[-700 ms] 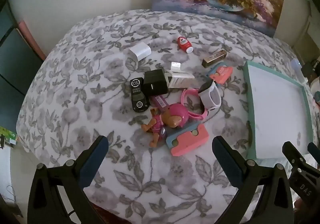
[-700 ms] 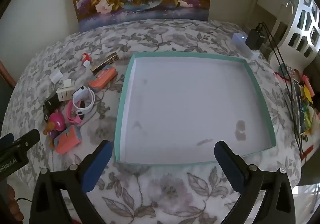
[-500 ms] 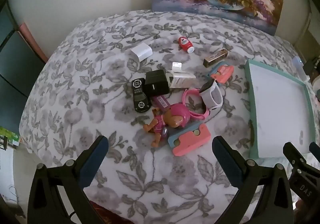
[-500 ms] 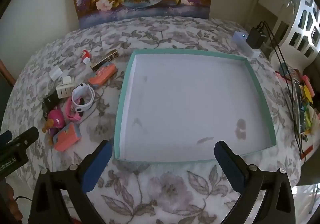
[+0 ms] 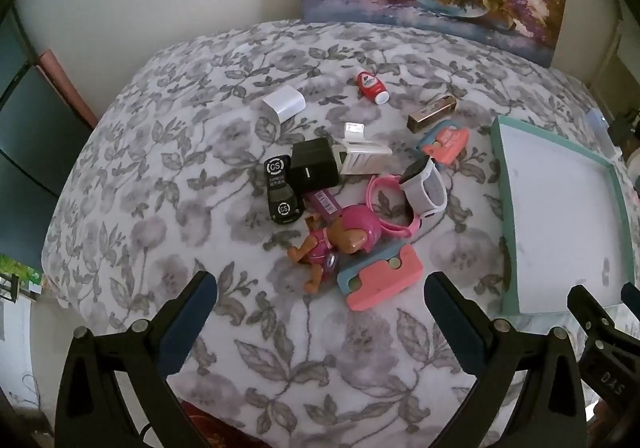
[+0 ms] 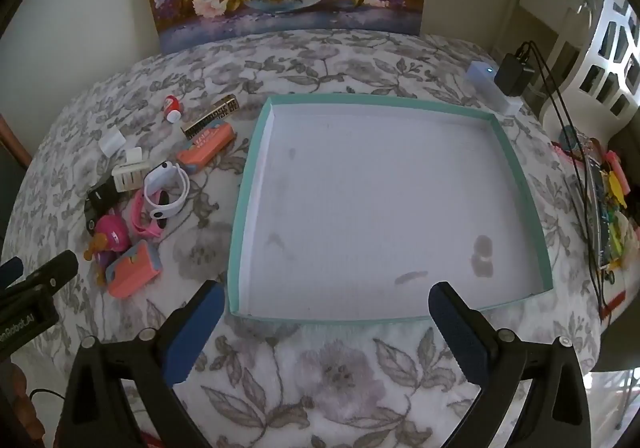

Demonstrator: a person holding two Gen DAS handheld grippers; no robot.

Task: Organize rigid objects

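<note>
The small hard toys lie in a heap on the flowery grey bedspread (image 5: 160, 176), and the nearest is a flat pink and blue plastic block (image 5: 380, 276), just ahead of the left gripper (image 5: 320, 304), long side lying across between its jaws. Both the left gripper and the right gripper (image 6: 320, 308) have their jaws spread wide and hold nothing. The shallow white tray with a teal rim (image 6: 256, 184) sits empty to the right of the heap, right in front of the right gripper, so I think the left one is closer to the toys and should grab first.

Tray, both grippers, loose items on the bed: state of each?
Teal tray: empty, flat on bedspread.
Left gripper: open, holding nothing.
Right gripper: open, holding nothing.
Pup toy: lying down, outside tray.
White watch: strap looped, on its side.
Red bottle: capped, lying down.
</note>
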